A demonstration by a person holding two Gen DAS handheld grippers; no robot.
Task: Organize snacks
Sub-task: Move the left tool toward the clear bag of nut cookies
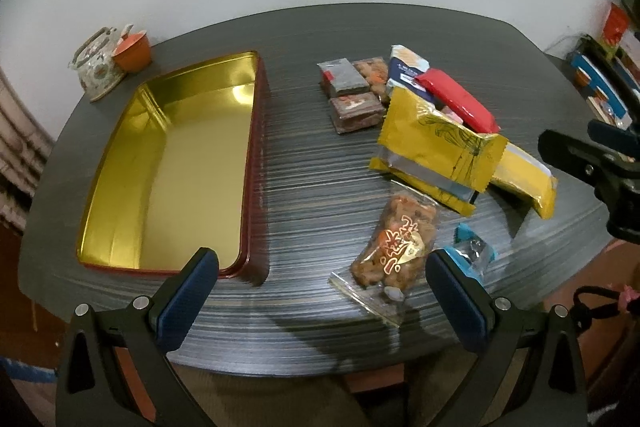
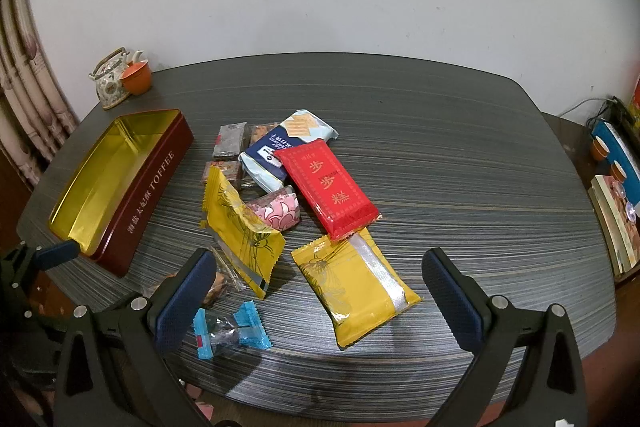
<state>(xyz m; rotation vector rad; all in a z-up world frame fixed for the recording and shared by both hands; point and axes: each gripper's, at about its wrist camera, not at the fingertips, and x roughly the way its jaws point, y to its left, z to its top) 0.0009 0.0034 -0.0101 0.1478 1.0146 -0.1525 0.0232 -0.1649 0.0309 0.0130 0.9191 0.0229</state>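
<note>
Facing the pile: you have the open tin [image 1: 176, 163] on the left of the surface [image 1: 320, 39] and the loose snacks heaped to its right — nothing lies in the tin yet, so by my reading the sorting has not begun.
Left hand-held gripper [image 1: 322, 269]: jaws spread wide, holding nothing, poised over the near edge of the surface between the tin's near corner and the nut packet [image 1: 394, 243].
Right hand-held gripper [image 2: 320, 271]: also spread wide and empty, hovering above the near yellow pouch [image 2: 354, 291].
Nearest thing for your left: the nut packet sits just ahead and to the right of the gap, closer to the right finger than the left; its long axis runs near-to-far, leaning a little rightward at the far end.
Nearest thing for your right: the yellow pouch lies almost centred between the fingers; its long axis runs from far-left to near-right, silver strip along its right side.
Blue candy [image 2: 230, 327]: just beside the right hand-held gripper's left finger, twisted ends pointing left and right.
Likely call: your right is better lined up — a slight turn to cross the pouch's short side would suit the grasp.
Carry direction: the tin lies well to the left, long axis near-to-far.
</note>
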